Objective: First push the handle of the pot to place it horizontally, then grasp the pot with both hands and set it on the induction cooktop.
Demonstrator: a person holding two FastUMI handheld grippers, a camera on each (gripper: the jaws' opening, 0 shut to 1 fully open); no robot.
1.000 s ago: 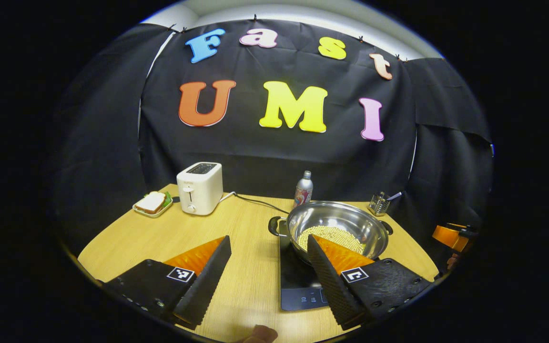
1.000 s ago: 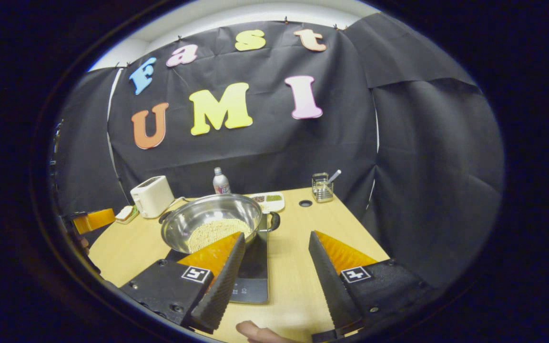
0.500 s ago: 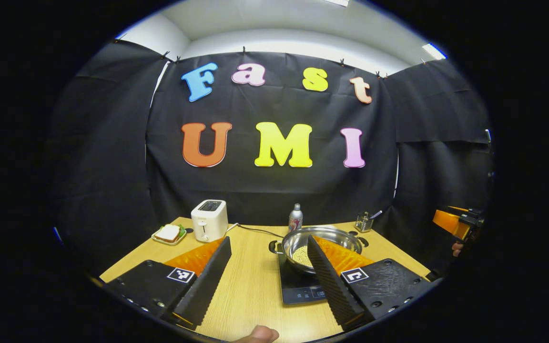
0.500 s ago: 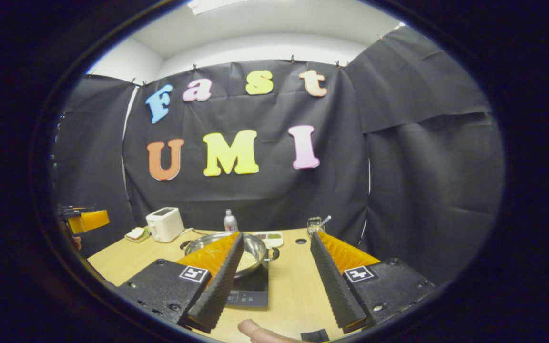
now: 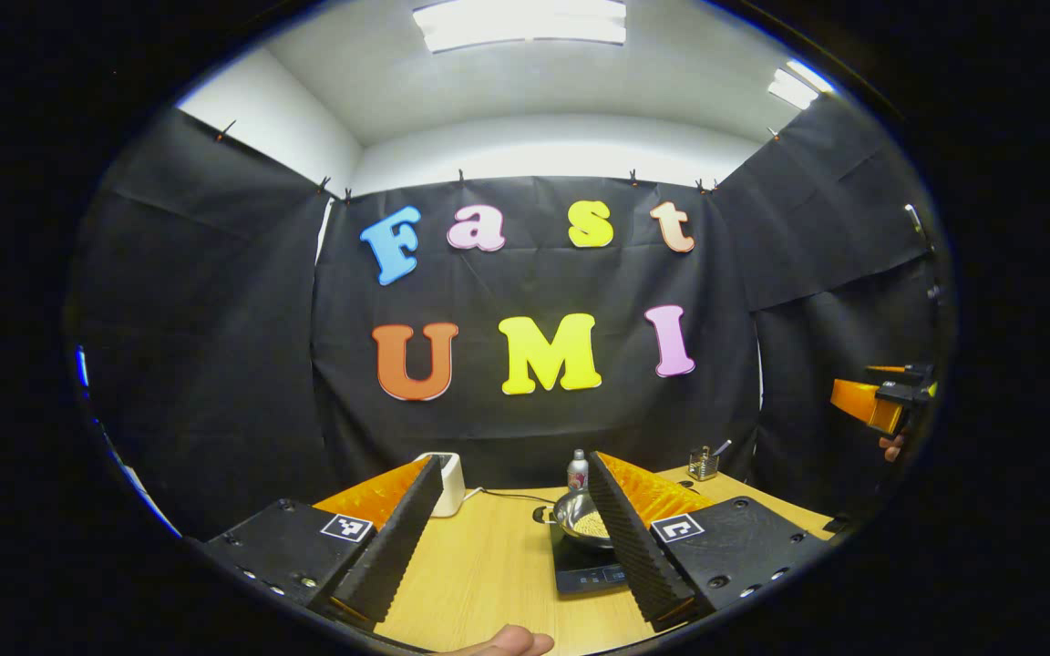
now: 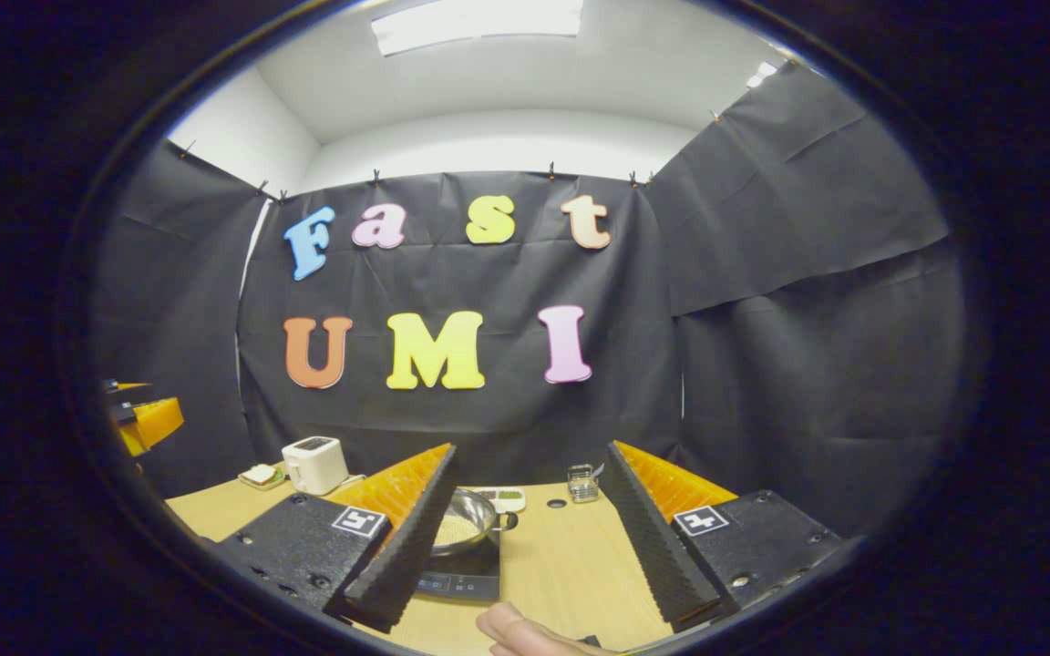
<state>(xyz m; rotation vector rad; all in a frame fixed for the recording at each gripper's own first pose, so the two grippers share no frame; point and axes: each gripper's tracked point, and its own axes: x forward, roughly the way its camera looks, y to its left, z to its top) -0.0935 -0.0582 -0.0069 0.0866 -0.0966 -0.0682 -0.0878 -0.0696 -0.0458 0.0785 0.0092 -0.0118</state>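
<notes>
Left tongs [image 5: 507, 519] wide open, empty, raised above the desk [image 5: 488, 574]. Pot [image 5: 584, 521] seated on the induction cooktop [image 5: 584, 576], just ahead of their right finger. Right tongs [image 6: 530, 519] wide open, empty; pot [image 6: 466, 528] beside their left finger.

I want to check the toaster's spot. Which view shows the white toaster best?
The right gripper view: the white boxy toaster stands whole on the wooden table. In the left gripper view that gripper's finger hides most of it.
</notes>
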